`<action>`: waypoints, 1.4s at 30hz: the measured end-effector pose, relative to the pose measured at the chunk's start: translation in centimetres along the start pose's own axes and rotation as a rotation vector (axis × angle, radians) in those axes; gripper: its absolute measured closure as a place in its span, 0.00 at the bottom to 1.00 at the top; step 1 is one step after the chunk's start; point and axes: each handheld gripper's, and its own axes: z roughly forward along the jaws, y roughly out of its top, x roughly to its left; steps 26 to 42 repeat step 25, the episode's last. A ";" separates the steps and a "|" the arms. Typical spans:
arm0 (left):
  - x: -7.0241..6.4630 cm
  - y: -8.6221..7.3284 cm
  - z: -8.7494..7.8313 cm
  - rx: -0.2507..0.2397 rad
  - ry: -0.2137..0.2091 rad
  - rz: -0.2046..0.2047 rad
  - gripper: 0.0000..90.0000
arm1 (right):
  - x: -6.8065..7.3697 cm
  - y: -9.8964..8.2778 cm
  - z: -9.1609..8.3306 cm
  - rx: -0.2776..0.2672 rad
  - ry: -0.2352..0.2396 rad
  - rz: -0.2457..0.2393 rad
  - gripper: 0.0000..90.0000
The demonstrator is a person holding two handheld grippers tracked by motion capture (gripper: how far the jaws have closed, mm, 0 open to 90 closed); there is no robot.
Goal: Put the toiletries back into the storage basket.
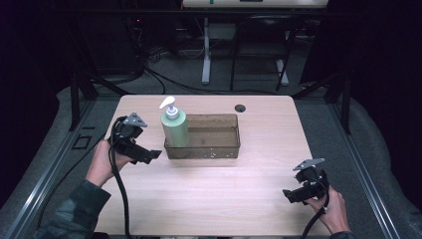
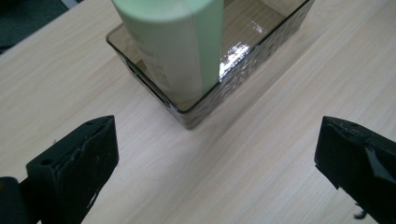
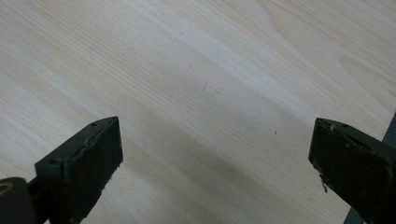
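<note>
Pale green pump bottle (image 1: 174, 127) upright in left end of smoky clear plastic tray (image 1: 219, 149), left gripper (image 1: 148, 155) spread just beside it, right gripper (image 1: 291, 195) spread, near right.

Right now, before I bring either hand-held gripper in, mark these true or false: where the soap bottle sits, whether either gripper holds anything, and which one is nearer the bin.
1. The green pump bottle stands upright in the left end of the clear bin. True.
2. The left hand-held gripper is shut on the bottle. False: its jaws stand wide apart, short of the bin, holding nothing.
3. The right hand-held gripper is open over bare table. True.
4. The right hand-held gripper is the one nearer the bin. False: the left one is close beside the bin's left end.
5. The bottle's pump is missing. False: a white pump head tops it.
</note>
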 end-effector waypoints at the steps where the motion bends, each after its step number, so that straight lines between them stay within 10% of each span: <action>1: 0.0 -0.4 0.1 -0.003 0.003 -0.006 0.00 | 0.0 0.0 0.0 0.001 0.000 0.000 0.03; 20: 1.1 -5.5 3.6 0.033 -0.024 -0.108 0.00 | -0.1 0.0 0.2 0.008 0.003 -0.006 0.03; 42: 1.3 -5.9 4.3 0.050 -0.040 -0.110 0.00 | -0.1 -0.1 0.4 0.010 0.011 -0.002 0.03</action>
